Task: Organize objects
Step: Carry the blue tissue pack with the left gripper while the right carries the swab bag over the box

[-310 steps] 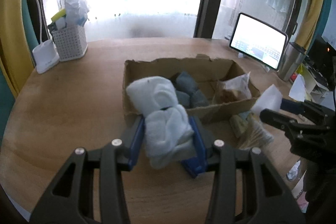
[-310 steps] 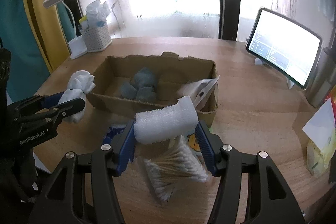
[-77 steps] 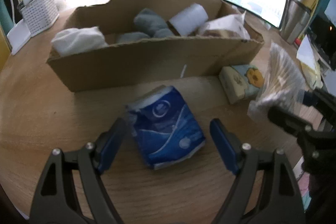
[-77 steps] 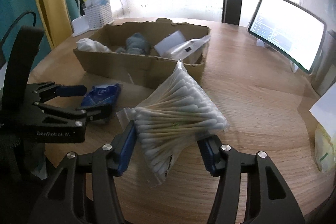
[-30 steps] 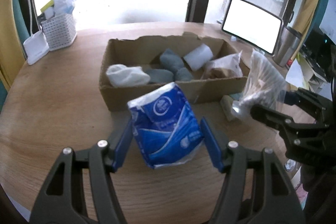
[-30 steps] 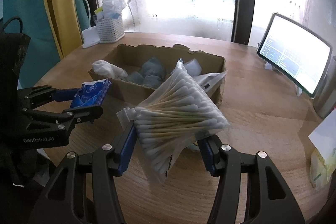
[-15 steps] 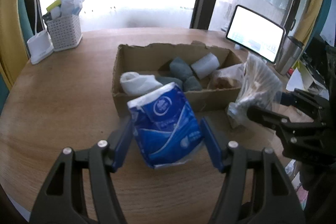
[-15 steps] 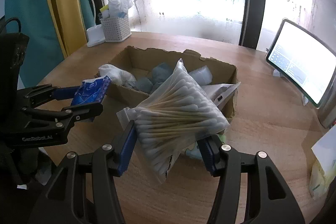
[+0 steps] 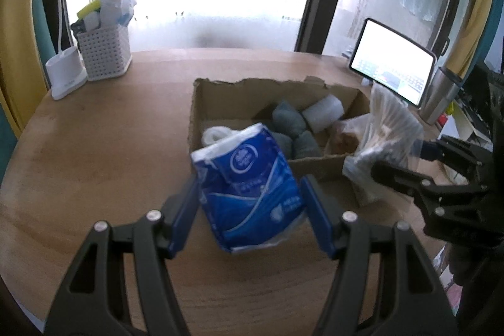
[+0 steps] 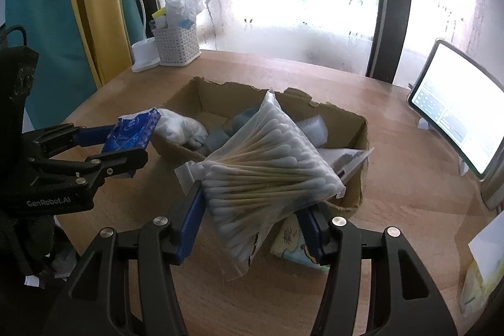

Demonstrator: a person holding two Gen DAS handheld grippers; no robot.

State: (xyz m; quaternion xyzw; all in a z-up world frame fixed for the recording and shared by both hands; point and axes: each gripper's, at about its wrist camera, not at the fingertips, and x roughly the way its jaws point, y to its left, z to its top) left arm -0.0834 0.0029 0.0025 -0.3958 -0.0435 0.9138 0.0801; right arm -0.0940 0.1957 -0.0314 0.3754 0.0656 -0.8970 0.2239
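Observation:
My left gripper [image 9: 250, 207] is shut on a blue tissue pack [image 9: 249, 188], held above the wooden table in front of the cardboard box [image 9: 195, 112]. From the right wrist view that same left gripper [image 10: 126, 144] holds the tissue pack [image 10: 134, 131] by the box's left end. My right gripper [image 10: 253, 210] is shut on a clear bag of cotton swabs [image 10: 264, 169], lifted in front of the box [image 10: 359, 181]. Seen from the left wrist view, the right gripper [image 9: 406, 159] holds the swab bag [image 9: 384, 140] near the box's right end. Inside the box lie grey socks [image 9: 289, 128], a white foam roll [image 9: 324, 112] and a white cloth [image 10: 179, 128].
A small yellow-printed tissue pack [image 10: 293, 244] lies on the table under my right gripper. A white basket [image 9: 104, 52] and a desk lamp base [image 9: 64, 77] stand at the back left. A lit tablet [image 9: 393, 65] and a steel cup [image 9: 438, 96] stand at the back right.
Both grippers have drifted toward the box with their loads; the box now sits more to the right in the left wrist view. Grips are unchanged.

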